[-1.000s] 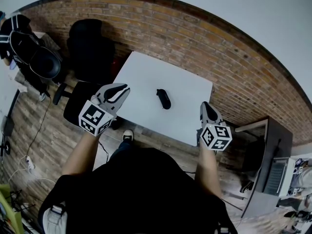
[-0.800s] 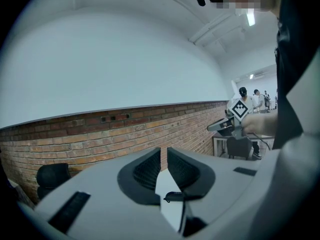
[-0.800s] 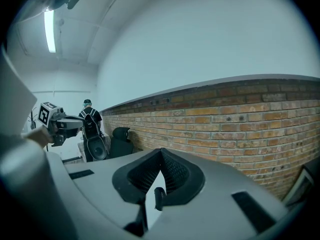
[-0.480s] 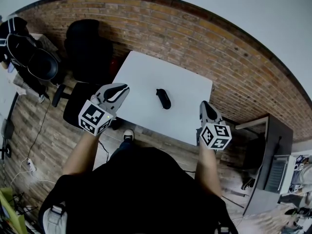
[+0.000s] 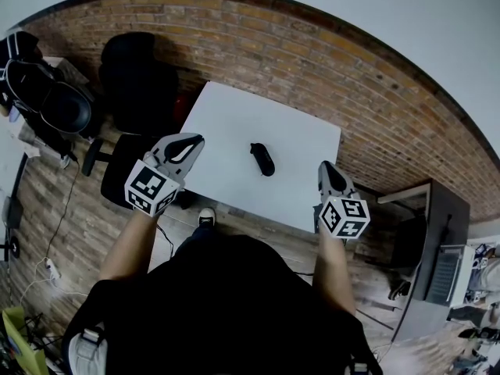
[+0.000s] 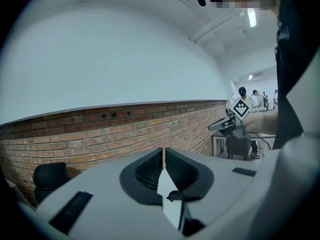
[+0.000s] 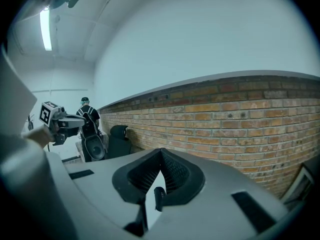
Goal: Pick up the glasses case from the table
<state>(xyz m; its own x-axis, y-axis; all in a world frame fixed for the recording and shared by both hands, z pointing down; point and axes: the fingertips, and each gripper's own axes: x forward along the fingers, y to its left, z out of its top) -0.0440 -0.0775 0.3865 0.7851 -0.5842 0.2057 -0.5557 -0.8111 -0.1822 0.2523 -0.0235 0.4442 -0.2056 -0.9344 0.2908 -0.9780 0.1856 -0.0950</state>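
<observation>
On table (image 5: 226, 119) — glasses case (image 5: 262, 158); off edges

No text, label, brand or number is legible to you in any view. Your left gripper (image 5: 186, 142) and right gripper (image 5: 328, 169) carry only square marker patterns.

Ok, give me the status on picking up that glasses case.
Done: nothing visible; the glasses case lies on the white table, untouched. In hand: the left claw and right claw hover at the table's near edge, both shut and empty. Remaining: open a claw, reach in, close on the case, lift.
</observation>
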